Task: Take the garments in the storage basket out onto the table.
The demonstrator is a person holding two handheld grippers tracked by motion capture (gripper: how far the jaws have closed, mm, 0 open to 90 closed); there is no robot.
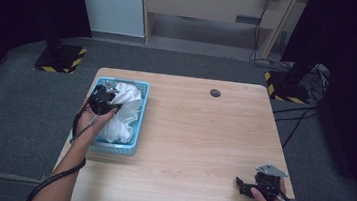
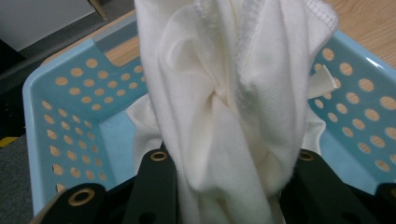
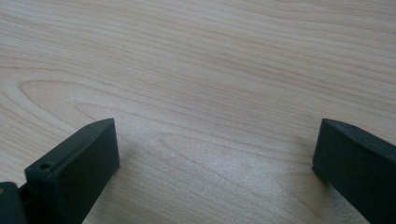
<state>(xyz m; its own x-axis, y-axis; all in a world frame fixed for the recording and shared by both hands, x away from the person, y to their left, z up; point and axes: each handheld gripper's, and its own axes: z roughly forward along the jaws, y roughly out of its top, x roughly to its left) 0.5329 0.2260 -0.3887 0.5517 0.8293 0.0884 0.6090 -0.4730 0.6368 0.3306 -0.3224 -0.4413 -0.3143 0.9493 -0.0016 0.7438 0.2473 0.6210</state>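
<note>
While high view shows basket, left gripper view shows jaws clamping white cloth; right gripper wide apart.

Left gripper jaws clamped, forearm reaching forward; right gripper jaws spread wide, resting low, pointing left.

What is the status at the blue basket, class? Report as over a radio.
Left claw shut on white cloth, bunched above the perforated blue plastic basket. Right claw open over bare wooden table. Nothing in the way.
</note>
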